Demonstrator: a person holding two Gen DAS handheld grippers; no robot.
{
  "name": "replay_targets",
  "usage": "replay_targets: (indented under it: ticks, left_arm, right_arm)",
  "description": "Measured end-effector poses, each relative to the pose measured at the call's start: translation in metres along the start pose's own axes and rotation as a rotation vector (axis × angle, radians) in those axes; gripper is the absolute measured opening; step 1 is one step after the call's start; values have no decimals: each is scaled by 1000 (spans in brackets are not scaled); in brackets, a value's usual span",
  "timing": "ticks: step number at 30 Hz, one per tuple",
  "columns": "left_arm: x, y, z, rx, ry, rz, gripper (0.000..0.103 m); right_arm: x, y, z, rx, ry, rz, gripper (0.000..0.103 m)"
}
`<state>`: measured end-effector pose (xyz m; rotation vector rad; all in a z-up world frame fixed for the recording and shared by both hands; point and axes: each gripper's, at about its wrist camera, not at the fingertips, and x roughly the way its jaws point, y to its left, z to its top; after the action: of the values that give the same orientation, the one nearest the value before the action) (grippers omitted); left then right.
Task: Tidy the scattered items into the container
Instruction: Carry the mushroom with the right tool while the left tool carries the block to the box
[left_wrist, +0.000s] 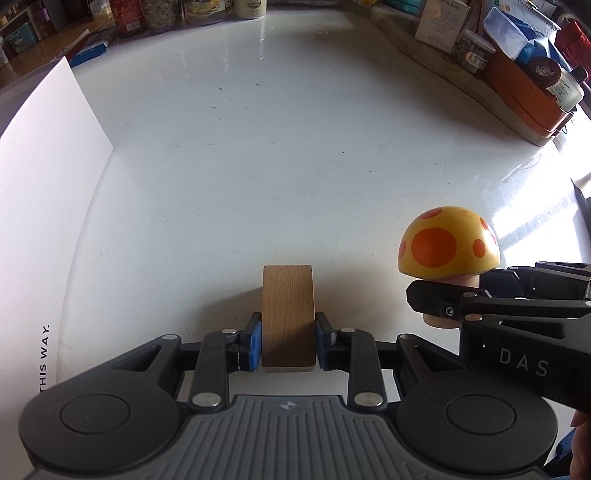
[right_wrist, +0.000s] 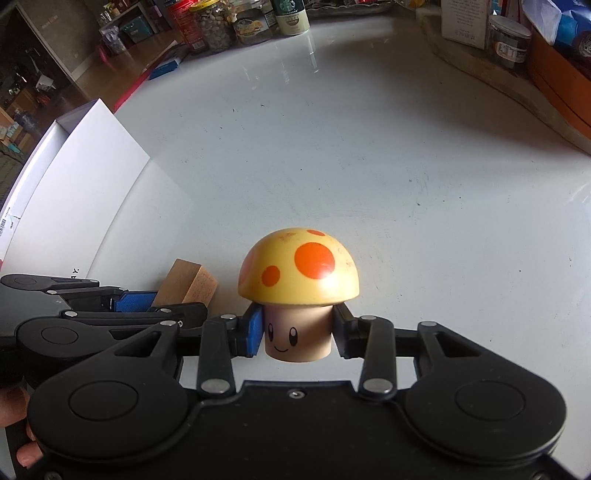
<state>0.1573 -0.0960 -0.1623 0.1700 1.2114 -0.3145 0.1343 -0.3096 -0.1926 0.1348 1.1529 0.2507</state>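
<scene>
My left gripper (left_wrist: 288, 341) is shut on a plain wooden block (left_wrist: 288, 314), held upright between its blue pads. My right gripper (right_wrist: 298, 334) is shut on the stem of a toy mushroom (right_wrist: 298, 269) with a yellow cap, orange spots and a smiling face. The mushroom (left_wrist: 448, 242) and the right gripper (left_wrist: 443, 306) show at the right of the left wrist view. The block (right_wrist: 188, 284) and the left gripper (right_wrist: 147, 301) show at the left of the right wrist view. A white box (right_wrist: 74, 192), the container, stands to the left; it also shows in the left wrist view (left_wrist: 44, 221).
A glossy white table (left_wrist: 277, 147) lies under both grippers. Jars and cans (right_wrist: 221, 26) line its far edge. A wooden board with an orange tray (left_wrist: 524, 92), jars and packets stands at the far right. A blue book (left_wrist: 92, 51) lies at the far left.
</scene>
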Motion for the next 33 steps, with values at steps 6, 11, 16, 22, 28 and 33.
replay_targets:
  ticks: [6,11,16,22,28,33]
  left_arm:
    - [-8,5,-1,7,-5,18,29]
    - [-20,15,-3,-5,-5,40,29]
    - [-43,30,-10,-28,-17,61,29]
    - [-78,41,-28,-54,-39,93,29]
    - [-142,72,-52,-100,-77,128,29]
    - [-173,86,-57,-145,-99,158,29]
  right_arm:
    - [-5,1,-1,-1,-2,1,40]
    - [-6,8,2,-20,-6,1,40]
    - [-14,17,5,-43,-12,11,40]
    - [-32,44,11,-98,-39,41,40]
    - [-54,86,19,-184,-68,81,40]
    - [-68,124,26,-267,-87,121,40]
